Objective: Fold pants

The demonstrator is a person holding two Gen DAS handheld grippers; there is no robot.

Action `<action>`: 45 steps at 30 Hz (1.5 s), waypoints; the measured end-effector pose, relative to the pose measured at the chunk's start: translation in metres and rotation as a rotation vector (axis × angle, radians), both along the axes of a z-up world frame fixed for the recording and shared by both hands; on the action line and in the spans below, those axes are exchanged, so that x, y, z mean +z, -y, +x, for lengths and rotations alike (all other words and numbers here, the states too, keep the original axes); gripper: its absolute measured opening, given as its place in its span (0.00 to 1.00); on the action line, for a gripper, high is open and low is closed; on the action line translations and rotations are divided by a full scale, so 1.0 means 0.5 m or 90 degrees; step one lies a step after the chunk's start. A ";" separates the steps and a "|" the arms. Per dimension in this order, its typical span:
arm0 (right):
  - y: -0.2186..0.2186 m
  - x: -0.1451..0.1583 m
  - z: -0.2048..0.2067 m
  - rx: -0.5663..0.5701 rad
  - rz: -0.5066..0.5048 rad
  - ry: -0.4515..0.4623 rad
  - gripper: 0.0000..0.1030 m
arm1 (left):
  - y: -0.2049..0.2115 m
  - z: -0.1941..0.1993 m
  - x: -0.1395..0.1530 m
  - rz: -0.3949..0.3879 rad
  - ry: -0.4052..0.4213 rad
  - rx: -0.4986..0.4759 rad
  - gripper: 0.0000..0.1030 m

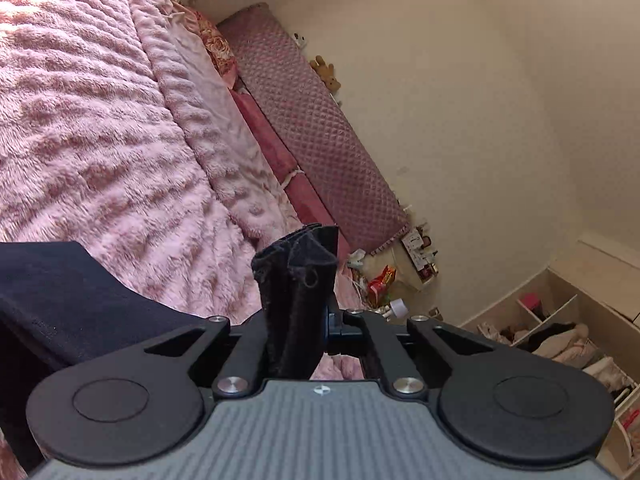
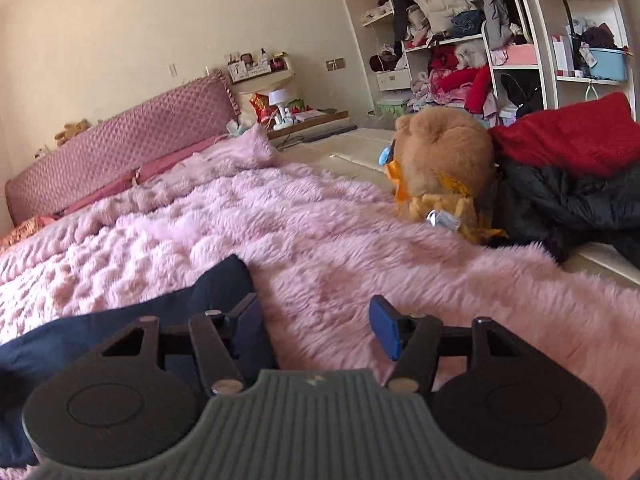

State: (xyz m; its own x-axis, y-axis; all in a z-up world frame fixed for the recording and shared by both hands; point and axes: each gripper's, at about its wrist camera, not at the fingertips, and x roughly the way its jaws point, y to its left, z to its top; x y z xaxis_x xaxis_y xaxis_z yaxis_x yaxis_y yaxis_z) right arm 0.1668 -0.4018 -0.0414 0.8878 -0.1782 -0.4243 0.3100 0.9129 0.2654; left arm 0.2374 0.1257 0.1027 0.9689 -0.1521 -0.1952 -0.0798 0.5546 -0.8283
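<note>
Bedroom w/ pink fluffy blanket [image 2: 328, 240] spread over the bed; quilted headboard [image 1: 320, 128] by the wall. Dark pants [image 2: 120, 320] are laid on the blanket, one bunched end pinched in the pressed-together left gripper [image 1: 304, 312] and lifted. Right gripper [image 2: 316, 328] is spread, nothing held, just beside the cloth. Step judged: fold being carried over. Next: lifted end to be laid down flat and aligned.

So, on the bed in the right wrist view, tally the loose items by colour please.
Navy: 1, the pants
Tan: 1, the plush toy
Red: 1, the red garment
Black: 1, the black jacket
Total: 4
</note>
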 end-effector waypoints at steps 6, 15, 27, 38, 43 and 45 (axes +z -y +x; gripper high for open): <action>0.087 0.025 -0.045 0.017 0.050 0.082 0.61 | 0.290 -0.037 -0.022 0.151 0.002 -0.050 0.03; 0.132 0.075 -0.078 -0.004 0.029 0.130 0.61 | 0.587 -0.061 -0.149 0.452 -0.035 -0.092 0.03; 0.237 0.042 -0.106 -0.070 0.216 0.125 0.62 | 0.767 -0.061 -0.278 0.713 -0.102 -0.144 0.09; 0.236 0.031 -0.101 -0.080 0.224 0.104 0.62 | 0.690 -0.114 -0.218 0.338 -0.032 -0.404 0.35; 0.206 0.024 -0.082 -0.029 0.237 0.094 0.62 | 0.493 -0.132 -0.129 0.181 -0.040 -0.345 0.43; 0.195 0.015 -0.069 0.011 0.287 0.099 0.62 | 0.409 -0.139 -0.103 0.176 -0.055 -0.322 0.46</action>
